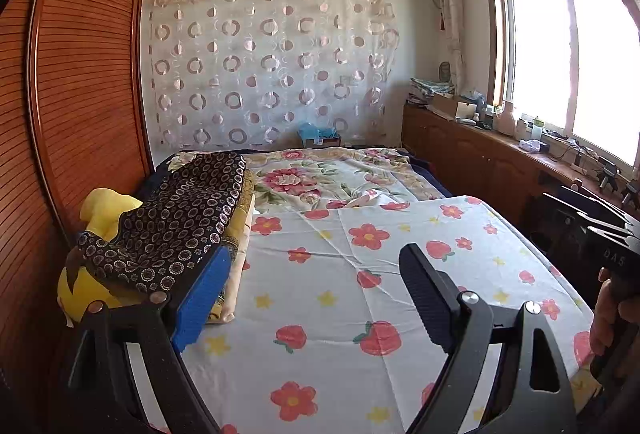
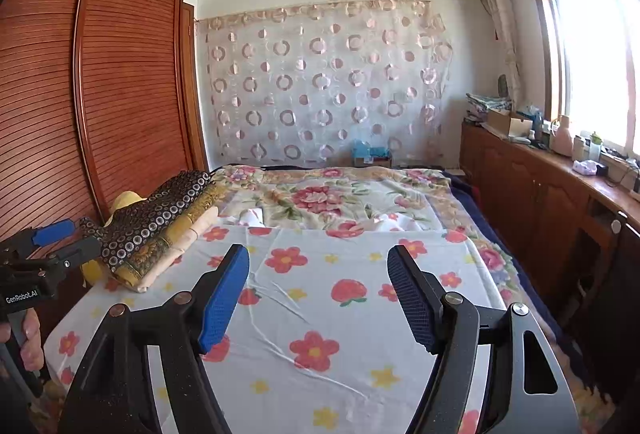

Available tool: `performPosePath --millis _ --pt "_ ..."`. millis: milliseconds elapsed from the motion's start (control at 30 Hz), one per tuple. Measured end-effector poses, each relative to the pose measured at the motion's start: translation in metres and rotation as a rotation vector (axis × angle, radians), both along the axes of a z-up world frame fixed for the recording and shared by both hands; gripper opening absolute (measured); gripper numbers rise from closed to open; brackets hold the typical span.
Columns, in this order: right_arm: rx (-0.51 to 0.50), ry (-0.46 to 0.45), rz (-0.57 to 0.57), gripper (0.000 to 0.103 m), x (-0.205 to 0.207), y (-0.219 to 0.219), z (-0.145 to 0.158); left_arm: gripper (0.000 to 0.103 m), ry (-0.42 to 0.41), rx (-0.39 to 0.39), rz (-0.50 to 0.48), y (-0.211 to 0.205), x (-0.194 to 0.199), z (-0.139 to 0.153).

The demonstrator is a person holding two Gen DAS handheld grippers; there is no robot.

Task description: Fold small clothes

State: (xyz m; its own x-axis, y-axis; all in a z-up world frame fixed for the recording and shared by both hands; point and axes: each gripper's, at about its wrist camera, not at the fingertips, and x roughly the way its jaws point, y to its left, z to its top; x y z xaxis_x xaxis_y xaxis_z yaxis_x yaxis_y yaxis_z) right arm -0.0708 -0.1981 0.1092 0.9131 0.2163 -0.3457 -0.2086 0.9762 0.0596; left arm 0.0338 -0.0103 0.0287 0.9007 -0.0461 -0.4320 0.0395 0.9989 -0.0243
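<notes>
The clothes to fold sit in a stack (image 1: 176, 230) at the edge of the bed (image 1: 360, 314), on the wardrobe (image 1: 84, 74) side. On top is a dark cloth with little rings (image 2: 156, 222). Under it is a yellow patterned cloth (image 2: 176, 238), and at the bottom a pale peach one (image 2: 188, 238). A yellow soft toy (image 1: 108, 210) pokes out behind the stack, next to the wardrobe.

The left tongs (image 1: 316, 298) are wide and hold nothing; the blue pad is just beside the stack. The right tongs (image 2: 318, 298) are wide and empty too — they hang over the flowery sheet, away from the stack.

These clothes look soft, thin and light. They will likely bend and droop when lifted, and a thin one may slip — so pinch well. I think the best place to grab is a loose corner or edge of the dark top cloth, taking just that one layer.
</notes>
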Motion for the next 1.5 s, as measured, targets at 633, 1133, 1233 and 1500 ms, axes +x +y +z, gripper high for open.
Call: performPosePath --millis 633,1133,1233,1500 --pt "0.003 0.004 -0.001 0.074 0.0041 -0.0037 -0.0022 0.087 -0.007 0.004 0.007 0.0015 -0.001 0.0006" --pt "0.003 0.005 -0.001 0.074 0.0065 -0.0035 -0.0031 0.087 -0.009 0.005 0.007 0.0016 -0.0009 -0.0005" --pt "0.004 0.005 -0.002 0.074 0.0066 -0.0032 -0.0032 0.087 -0.009 0.004 0.007 0.0017 -0.0009 -0.0007" --pt "0.005 0.005 -0.002 0.074 0.0072 -0.0028 -0.0034 0.087 -0.011 0.005 0.008 0.0027 -0.0011 0.0003"
